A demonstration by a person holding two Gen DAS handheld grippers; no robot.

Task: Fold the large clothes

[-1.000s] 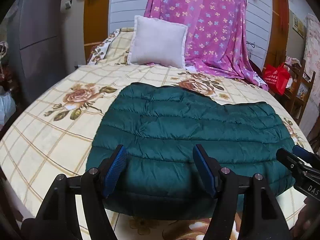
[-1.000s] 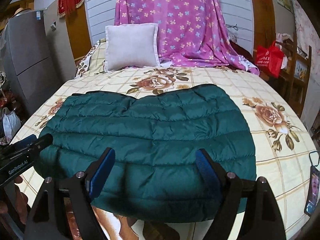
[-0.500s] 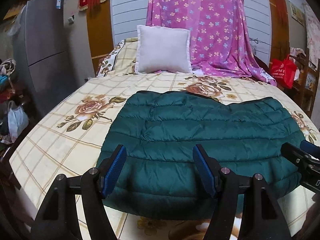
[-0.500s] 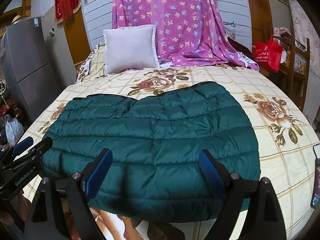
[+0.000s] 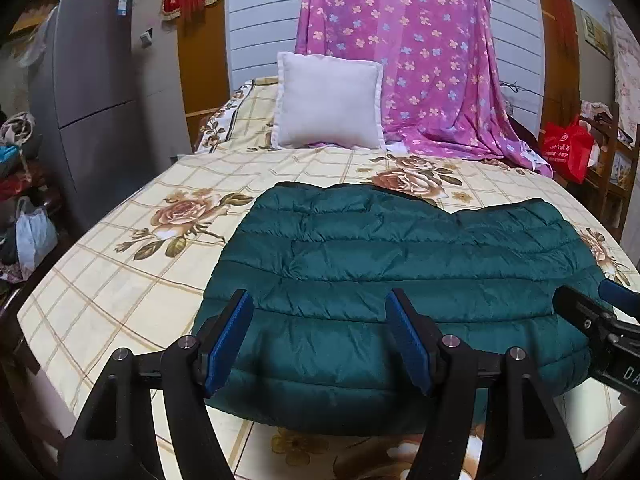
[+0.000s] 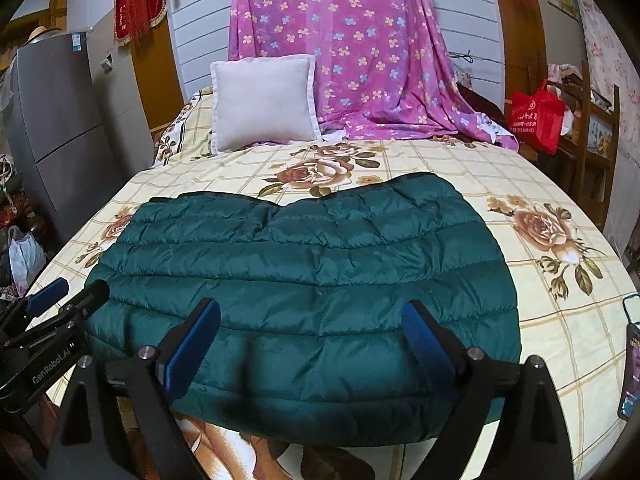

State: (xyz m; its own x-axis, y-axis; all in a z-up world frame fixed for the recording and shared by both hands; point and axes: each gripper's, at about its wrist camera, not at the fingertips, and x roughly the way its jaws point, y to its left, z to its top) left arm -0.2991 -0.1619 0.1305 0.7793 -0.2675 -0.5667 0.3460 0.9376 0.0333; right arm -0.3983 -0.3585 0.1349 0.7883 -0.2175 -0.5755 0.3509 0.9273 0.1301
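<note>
In the left wrist view, a grey fridge (image 5: 100,112) stands at the left edge. The left gripper (image 5: 320,336) hangs at lower centre, jaws spread and empty, over the folded green down jacket (image 5: 400,280) on the bed (image 5: 120,280). The right gripper (image 6: 312,344) has just been opening, nothing between its jaws.

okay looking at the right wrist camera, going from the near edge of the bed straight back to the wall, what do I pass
right gripper, jaws open → green puffer jacket, lying flat → rose print on the bedsheet → white pillow → pink floral cloth draped at the wall.
</note>
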